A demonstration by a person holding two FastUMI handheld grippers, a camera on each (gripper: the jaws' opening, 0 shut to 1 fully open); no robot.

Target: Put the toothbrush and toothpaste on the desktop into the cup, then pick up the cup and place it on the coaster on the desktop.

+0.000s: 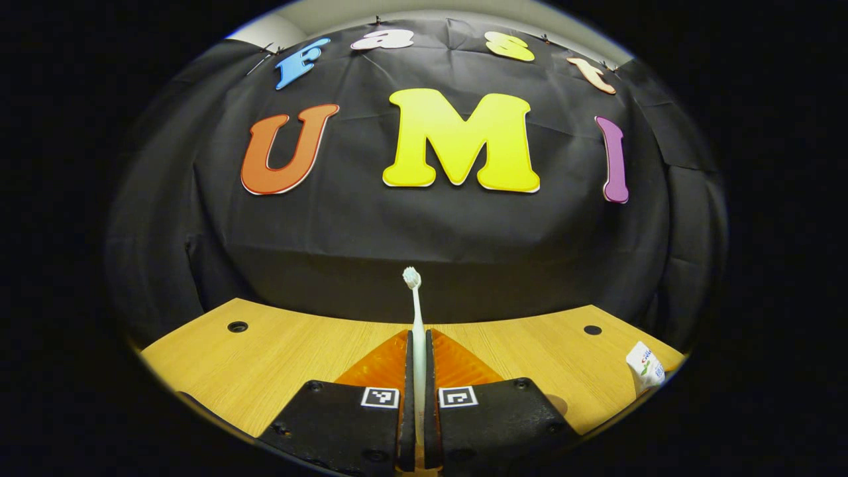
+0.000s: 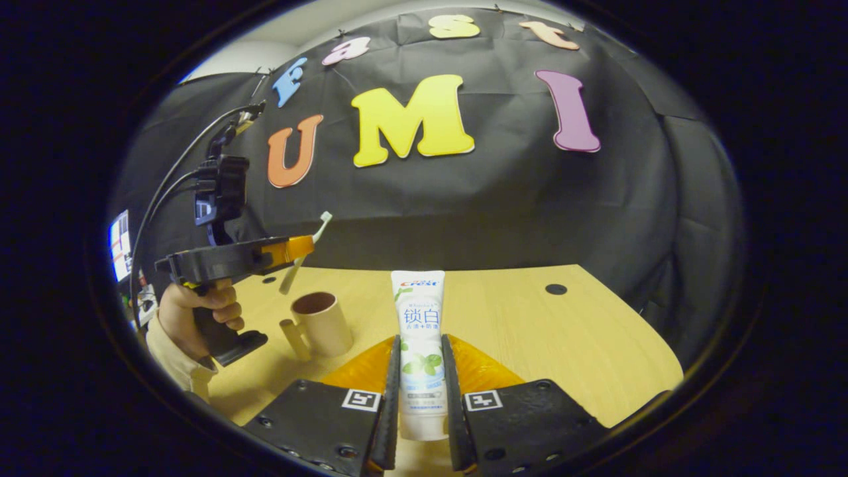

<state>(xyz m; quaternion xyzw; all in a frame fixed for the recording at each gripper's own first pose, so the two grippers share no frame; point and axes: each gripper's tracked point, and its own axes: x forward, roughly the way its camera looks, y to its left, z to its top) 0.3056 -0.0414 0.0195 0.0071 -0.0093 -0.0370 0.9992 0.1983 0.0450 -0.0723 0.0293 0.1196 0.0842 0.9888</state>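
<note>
Right gripper view: right gripper [image 2: 421, 397] clamps Crest toothpaste tube [image 2: 419, 344]; left gripper [image 2: 301, 246] clamps white toothbrush [image 2: 306, 252] above tan cup [image 2: 322, 323].

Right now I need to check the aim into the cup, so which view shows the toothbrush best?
The right gripper view: the white plastic toothbrush shows sidelong in the left tool, tilted above the tan ceramic cup. The left gripper view shows it end-on between its own fingers, bristles up.
</note>
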